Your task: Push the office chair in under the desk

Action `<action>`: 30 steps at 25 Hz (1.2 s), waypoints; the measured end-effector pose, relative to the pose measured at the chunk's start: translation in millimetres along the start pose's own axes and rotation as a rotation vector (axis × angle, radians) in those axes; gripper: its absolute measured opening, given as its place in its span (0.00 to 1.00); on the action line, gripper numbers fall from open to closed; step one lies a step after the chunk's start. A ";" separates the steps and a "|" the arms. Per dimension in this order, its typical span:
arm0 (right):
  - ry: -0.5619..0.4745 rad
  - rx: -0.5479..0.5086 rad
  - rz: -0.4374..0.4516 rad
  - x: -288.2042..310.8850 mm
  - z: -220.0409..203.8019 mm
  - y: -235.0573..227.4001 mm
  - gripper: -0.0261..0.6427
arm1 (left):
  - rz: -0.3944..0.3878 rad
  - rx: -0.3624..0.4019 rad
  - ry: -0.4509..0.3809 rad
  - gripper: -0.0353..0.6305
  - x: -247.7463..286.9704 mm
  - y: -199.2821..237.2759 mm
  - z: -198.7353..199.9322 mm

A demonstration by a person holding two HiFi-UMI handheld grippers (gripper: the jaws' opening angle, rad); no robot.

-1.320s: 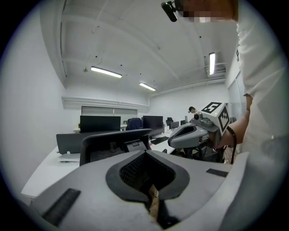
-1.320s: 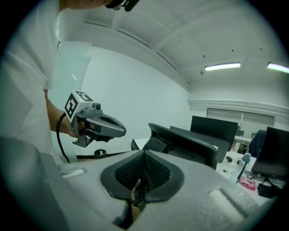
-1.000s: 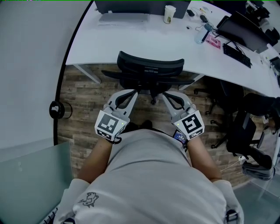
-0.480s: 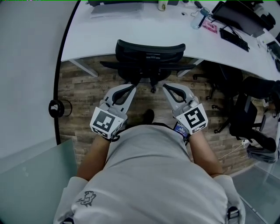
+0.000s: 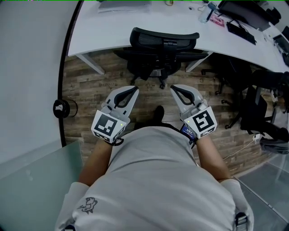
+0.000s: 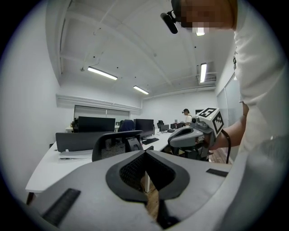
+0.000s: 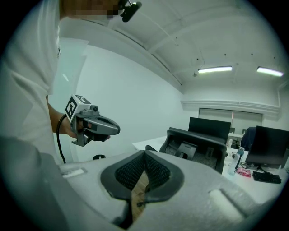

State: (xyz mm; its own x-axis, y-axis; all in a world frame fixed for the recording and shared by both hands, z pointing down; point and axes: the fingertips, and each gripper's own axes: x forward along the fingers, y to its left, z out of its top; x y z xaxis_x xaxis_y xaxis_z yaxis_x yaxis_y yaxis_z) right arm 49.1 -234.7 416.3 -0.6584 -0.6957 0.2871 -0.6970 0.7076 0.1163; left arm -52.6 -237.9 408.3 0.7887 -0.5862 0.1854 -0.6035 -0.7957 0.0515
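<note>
A brown wood-plank floor (image 5: 97, 88) fills the middle of the head view. A long white curved desk (image 5: 113, 31) arcs across the top from 11 to 2 o'clock. The person's pale grey shirt (image 5: 153, 180) takes up the bottom at 6 o'clock.

The black mesh-backed office chair (image 5: 164, 39) stands at 12 o'clock. Its backrest overlaps the desk's near edge, its seat is under the desktop, and its wheeled base (image 5: 159, 74) shows on the floor just in front. More black chairs (image 5: 259, 106) crowd the 3 o'clock side.

The left gripper (image 5: 134, 89), grey with a marker cube, sits at 7 o'clock of the chair. The right gripper (image 5: 173, 86) is at 5 o'clock of it. Both point toward the chair and are clear of it, with bare floor between. In the left gripper view the left gripper (image 6: 145, 154) has its jaws pressed together with nothing between them. The right gripper view shows the same for the right gripper (image 7: 144, 153).

A black keyboard (image 5: 243, 33) and a clear water bottle (image 5: 205, 13) lie on the desk at 1 o'clock. A small black round object (image 5: 61, 108) sits on the floor at 9 o'clock.
</note>
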 end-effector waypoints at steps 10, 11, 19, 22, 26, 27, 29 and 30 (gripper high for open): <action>-0.016 0.018 -0.039 -23.9 5.9 88.9 0.04 | -0.041 0.027 -0.018 0.05 -81.9 -29.2 -8.8; -0.025 0.016 -0.040 -24.9 7.3 95.4 0.04 | -0.041 0.029 -0.025 0.05 -87.9 -30.5 -8.1; -0.046 0.026 -0.044 -32.2 13.9 123.1 0.04 | -0.042 0.072 -0.030 0.05 -113.1 -45.8 -10.0; -0.047 0.021 -0.050 -35.2 15.6 127.3 0.04 | -0.054 0.054 -0.031 0.05 -116.6 -50.9 -10.6; -0.023 0.033 -0.065 -41.4 8.0 128.1 0.04 | -0.068 0.039 -0.035 0.05 -117.5 -57.1 -12.3; -0.015 0.036 -0.073 -43.3 6.6 127.6 0.04 | -0.072 0.040 -0.037 0.05 -117.7 -58.4 -12.5; -0.007 0.036 -0.084 -45.4 4.8 127.7 0.04 | -0.080 0.037 -0.037 0.05 -118.2 -60.9 -13.8; -0.009 0.036 -0.083 -45.4 3.2 129.0 0.04 | -0.083 0.033 -0.033 0.05 -118.7 -61.7 -15.6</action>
State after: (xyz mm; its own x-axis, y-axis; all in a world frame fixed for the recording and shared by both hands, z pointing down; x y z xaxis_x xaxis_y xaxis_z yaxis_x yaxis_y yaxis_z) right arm -11.9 -112.2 415.2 -0.6002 -0.7531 0.2693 -0.7590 0.6426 0.1053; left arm -110.8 -116.8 398.4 0.8398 -0.5220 0.1493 -0.5319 -0.8462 0.0330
